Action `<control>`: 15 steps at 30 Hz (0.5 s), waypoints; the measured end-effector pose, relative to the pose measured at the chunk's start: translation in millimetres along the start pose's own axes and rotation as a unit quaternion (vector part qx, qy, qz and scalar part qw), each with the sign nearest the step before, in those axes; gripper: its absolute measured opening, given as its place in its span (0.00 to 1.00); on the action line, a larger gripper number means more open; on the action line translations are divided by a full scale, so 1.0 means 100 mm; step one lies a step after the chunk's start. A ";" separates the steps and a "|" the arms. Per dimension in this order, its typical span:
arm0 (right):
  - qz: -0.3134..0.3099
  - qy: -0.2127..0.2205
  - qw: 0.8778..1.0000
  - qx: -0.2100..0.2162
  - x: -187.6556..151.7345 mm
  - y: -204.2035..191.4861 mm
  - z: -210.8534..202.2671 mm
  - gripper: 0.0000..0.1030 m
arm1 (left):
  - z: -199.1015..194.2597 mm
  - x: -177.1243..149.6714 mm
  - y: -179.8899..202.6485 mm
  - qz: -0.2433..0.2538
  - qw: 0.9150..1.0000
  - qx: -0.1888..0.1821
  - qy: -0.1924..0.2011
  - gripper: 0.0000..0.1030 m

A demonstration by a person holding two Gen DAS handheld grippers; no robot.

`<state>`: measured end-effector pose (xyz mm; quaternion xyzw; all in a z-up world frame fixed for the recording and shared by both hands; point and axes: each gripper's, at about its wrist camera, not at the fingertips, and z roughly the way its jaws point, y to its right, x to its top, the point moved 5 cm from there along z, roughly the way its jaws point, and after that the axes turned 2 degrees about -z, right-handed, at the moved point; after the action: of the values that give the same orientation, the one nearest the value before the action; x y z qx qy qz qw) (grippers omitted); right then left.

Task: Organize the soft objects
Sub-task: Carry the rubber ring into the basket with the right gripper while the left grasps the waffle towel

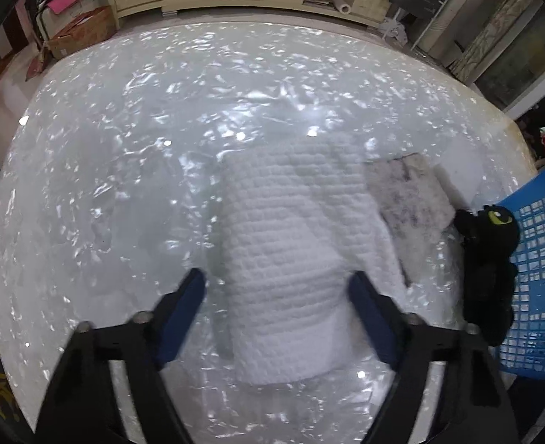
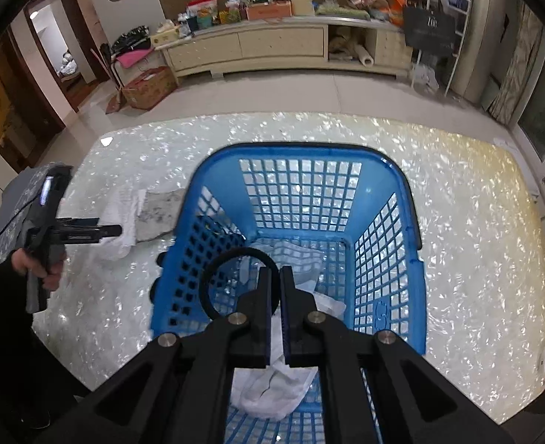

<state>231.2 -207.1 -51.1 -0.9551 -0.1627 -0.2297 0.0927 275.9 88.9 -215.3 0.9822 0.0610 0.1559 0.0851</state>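
Note:
A white waffle-knit cloth [image 1: 291, 259] lies on the pearly table [image 1: 124, 148], with a grey stained cloth [image 1: 409, 203] beside it on the right. My left gripper [image 1: 276, 288] is open, its jaws either side of the white cloth's near part. A blue mesh basket [image 2: 302, 203] stands on the table and holds white cloths [image 2: 272, 388]. My right gripper [image 2: 276, 277] is shut above the basket on the thin black loop [image 2: 220, 270] of a black plush toy [image 1: 490, 259], which hangs outside the basket's left wall.
The left gripper also shows in the right wrist view [image 2: 109, 230], over the white cloth [image 2: 117, 218]. Beyond the table stand a cream sideboard [image 2: 272, 48] with clutter, a cardboard box [image 2: 150, 87] on the floor and a metal rack [image 2: 442, 26].

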 end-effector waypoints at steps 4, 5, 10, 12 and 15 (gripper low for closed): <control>0.000 -0.026 1.000 -0.004 0.02 0.04 0.23 0.04 | 0.02 0.04 0.10 0.005 1.000 -0.012 -0.006 0.46; -0.001 -0.032 0.999 -0.006 0.02 0.04 0.28 0.04 | 0.02 0.04 0.12 0.008 1.000 -0.007 -0.006 0.43; 0.001 -0.067 0.998 -0.020 0.06 0.13 0.55 0.04 | 0.01 0.04 0.12 0.003 1.000 -0.007 0.001 0.28; 0.000 -0.081 0.996 -0.026 0.06 0.16 0.65 0.04 | -0.02 0.03 0.11 0.000 1.000 -0.010 0.006 0.22; 0.004 -0.091 0.995 -0.034 0.06 0.20 0.74 0.04 | -0.07 0.01 0.07 -0.005 1.000 -0.014 0.011 0.16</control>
<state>273.4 -205.2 -114.9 -0.9753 -0.1589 -0.1466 0.0458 275.4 82.8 -207.0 0.9788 0.0649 0.1671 0.0993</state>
